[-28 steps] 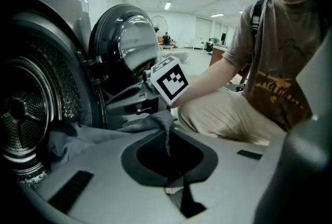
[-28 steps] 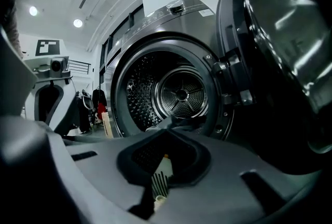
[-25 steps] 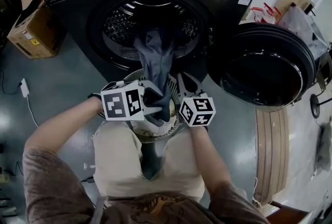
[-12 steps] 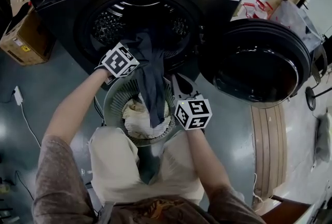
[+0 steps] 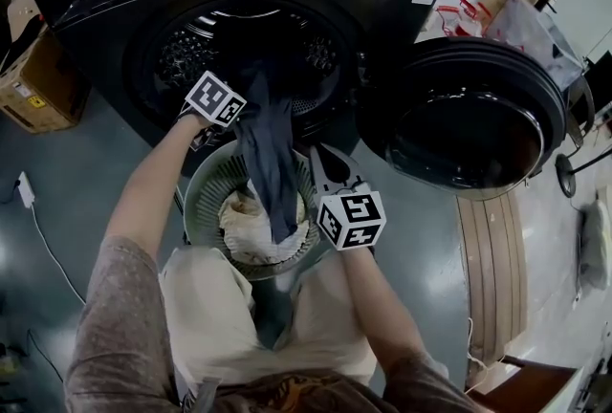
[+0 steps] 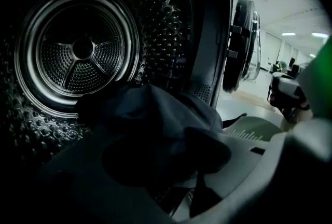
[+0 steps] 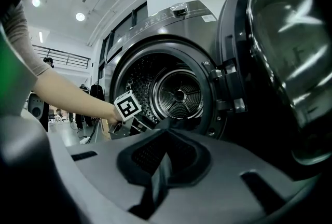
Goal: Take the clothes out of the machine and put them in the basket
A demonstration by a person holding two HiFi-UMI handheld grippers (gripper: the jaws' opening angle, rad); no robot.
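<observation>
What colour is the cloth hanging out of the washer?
The long fabric garment is dark grey-blue, clearest in the head view.

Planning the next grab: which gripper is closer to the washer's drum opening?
Left. The left gripper is at the drum opening, its fingers just closing around the dark garment; the right gripper is farther out, over the basket.
</observation>
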